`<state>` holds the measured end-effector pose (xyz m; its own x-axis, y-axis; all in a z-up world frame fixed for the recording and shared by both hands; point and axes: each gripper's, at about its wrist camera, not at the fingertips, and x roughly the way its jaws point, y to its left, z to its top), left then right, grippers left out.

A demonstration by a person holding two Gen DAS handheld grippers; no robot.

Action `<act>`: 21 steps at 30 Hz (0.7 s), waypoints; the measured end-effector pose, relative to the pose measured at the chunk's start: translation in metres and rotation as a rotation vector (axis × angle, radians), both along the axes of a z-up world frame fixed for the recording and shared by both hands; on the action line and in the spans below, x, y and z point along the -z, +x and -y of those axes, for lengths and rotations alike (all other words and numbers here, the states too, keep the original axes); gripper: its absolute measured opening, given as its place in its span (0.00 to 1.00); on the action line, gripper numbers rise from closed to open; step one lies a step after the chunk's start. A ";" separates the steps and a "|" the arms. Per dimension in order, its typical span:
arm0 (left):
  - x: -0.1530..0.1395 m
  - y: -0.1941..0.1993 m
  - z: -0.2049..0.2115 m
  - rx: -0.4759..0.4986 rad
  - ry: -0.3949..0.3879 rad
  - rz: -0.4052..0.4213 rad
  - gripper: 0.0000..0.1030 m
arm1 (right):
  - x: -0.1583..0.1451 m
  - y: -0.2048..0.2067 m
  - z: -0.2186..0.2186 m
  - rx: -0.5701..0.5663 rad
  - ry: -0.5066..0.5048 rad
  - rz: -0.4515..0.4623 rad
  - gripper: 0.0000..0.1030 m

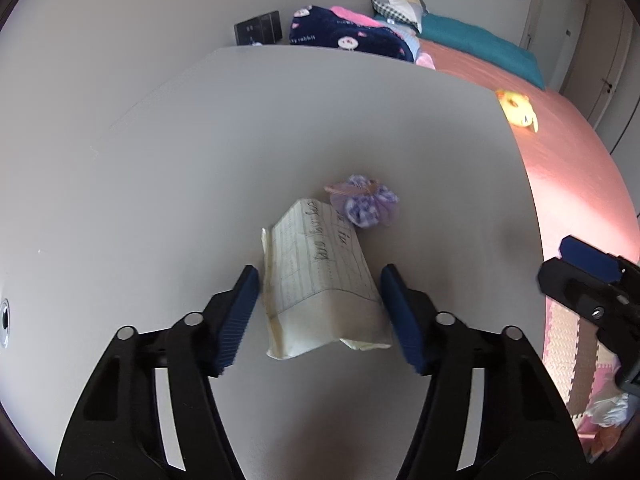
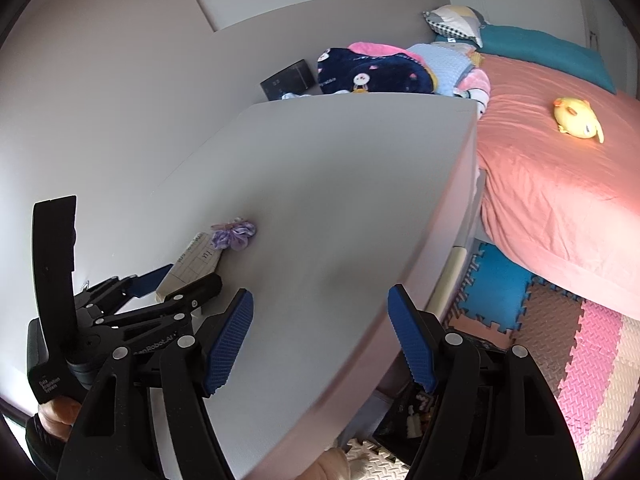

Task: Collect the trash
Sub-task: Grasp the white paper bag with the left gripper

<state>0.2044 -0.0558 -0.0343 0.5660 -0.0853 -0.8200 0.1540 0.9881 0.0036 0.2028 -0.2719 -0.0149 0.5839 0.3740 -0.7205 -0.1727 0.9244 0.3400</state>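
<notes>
A folded cream paper with a printed grid and handwriting lies on the grey table. My left gripper is open, its two blue pads on either side of the paper, not touching it. A small purple checked wad lies just beyond the paper. In the right wrist view the paper and the purple wad show at the left, with the left gripper around the paper. My right gripper is open and empty above the table's right edge.
A bed with a salmon sheet stands to the right of the table, with a yellow plush toy, a teal pillow and a heap of blankets. Coloured foam mats cover the floor. A black panel is on the wall.
</notes>
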 end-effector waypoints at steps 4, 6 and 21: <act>-0.002 0.000 -0.007 -0.002 -0.017 0.007 0.39 | 0.001 0.007 -0.012 -0.023 -0.005 0.001 0.69; -0.002 0.002 -0.013 -0.024 -0.032 0.011 0.34 | 0.001 0.011 -0.019 -0.037 -0.012 0.005 0.69; -0.009 0.005 -0.065 -0.224 -0.065 0.023 0.32 | 0.001 0.038 -0.078 -0.136 -0.060 -0.005 0.59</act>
